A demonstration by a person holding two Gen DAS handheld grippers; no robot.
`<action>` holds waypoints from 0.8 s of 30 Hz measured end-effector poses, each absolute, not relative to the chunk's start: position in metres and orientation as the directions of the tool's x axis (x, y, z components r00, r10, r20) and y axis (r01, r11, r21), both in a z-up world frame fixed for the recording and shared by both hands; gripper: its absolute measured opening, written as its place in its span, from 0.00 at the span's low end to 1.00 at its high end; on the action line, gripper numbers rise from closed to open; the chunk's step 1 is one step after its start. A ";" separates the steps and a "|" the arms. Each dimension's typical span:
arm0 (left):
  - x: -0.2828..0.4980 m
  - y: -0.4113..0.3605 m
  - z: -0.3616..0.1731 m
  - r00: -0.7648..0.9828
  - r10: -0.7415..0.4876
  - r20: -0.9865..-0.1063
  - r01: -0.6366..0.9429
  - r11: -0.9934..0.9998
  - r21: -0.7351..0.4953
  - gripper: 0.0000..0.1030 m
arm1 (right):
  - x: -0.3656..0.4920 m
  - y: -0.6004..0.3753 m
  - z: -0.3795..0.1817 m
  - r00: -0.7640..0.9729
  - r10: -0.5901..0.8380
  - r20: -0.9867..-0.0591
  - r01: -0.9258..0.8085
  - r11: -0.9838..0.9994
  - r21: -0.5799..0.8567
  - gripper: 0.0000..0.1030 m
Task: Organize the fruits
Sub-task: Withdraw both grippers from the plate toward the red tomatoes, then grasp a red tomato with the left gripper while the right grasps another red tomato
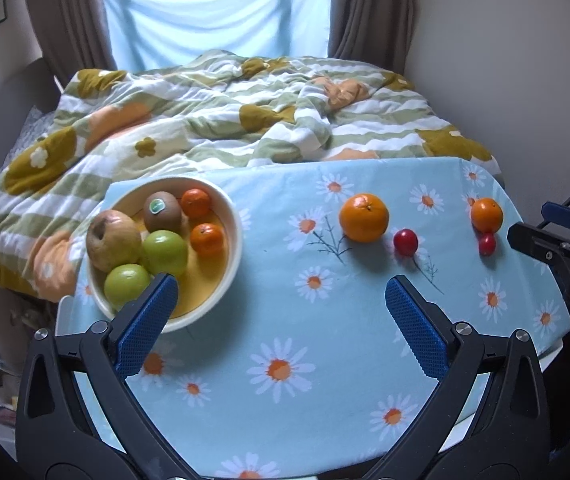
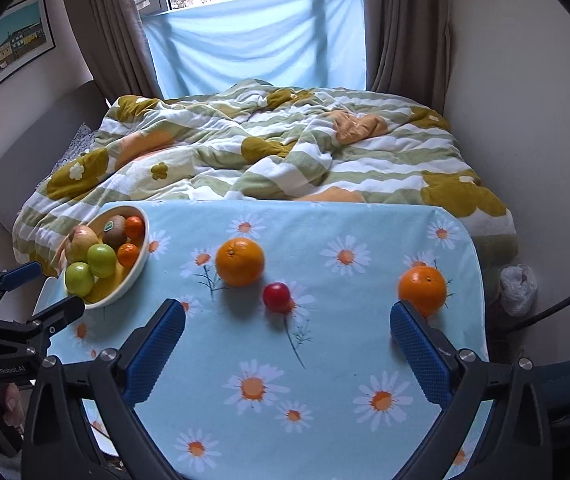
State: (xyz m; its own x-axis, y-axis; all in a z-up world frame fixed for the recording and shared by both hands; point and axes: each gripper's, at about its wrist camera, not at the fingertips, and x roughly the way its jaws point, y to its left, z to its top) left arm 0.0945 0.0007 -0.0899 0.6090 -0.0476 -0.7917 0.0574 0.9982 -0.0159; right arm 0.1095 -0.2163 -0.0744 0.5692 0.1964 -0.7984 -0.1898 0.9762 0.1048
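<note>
**A:** How far along is the sorting?

**B:** More than half, by my count. The bowl (image 1: pixel 233 216) at the table's (image 1: pixel 285 420) left edge holds seven fruits: a pear (image 1: pixel 111 240), a kiwi (image 1: pixel 161 212), two green apples (image 1: pixel 165 252) and two mandarins (image 1: pixel 207 239).

**A:** That makes six.

**B:** Right, six. Four lie loose on the cloth. A big orange (image 1: pixel 363 217) sits mid-table toward the far edge, with a red fruit (image 1: pixel 405 242) just beside it. A smaller orange (image 1: pixel 486 215) rests near the right edge, touching a second red one (image 1: pixel 487 243).

**A:** And the grippers?

**B:** Both gape, holding nothing. The left gripper (image 1: pixel 281 300) hovers over the near side, one finger overlapping the bowl's rim in its own view. The right gripper (image 2: pixel 287 326) faces the loose fruit, its right finger just in front of the smaller orange.

**A:** So what's left?

**B:** Likely four pickups into the bowl, nearest the right hand first.
</note>
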 end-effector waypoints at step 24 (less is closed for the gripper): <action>0.165 -0.134 -0.202 0.503 -0.151 -0.851 0.106 0.988 -0.113 0.78 | 0.136 -0.312 -0.179 0.501 0.183 -0.846 -0.177 0.978 0.106 0.99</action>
